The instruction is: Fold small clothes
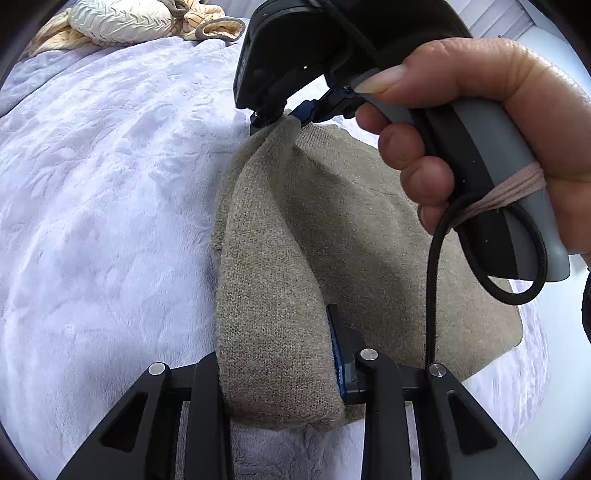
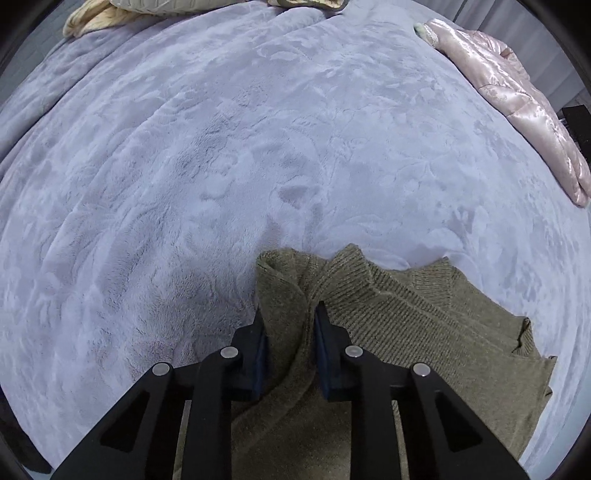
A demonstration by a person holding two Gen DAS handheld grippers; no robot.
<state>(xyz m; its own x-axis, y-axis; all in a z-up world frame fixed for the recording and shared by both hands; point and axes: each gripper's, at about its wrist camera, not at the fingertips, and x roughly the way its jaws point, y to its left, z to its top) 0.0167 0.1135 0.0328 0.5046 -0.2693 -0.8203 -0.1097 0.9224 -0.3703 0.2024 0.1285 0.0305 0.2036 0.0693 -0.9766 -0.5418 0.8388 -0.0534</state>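
An olive-beige knit sweater lies on a lavender plush blanket. My left gripper is shut on a lifted fold of the sweater; the cloth drapes over its left finger and hides it. In the left wrist view my right gripper, held by a bare hand, pinches the far end of that same fold. In the right wrist view the right gripper is shut on a bunched edge of the sweater near its ribbed collar. The raised fold stretches between both grippers above the flat part.
A cream quilted garment and striped cloth lie at the blanket's far edge. A pink satin quilted garment lies at the far right. A black cable hangs from the right gripper's handle over the sweater.
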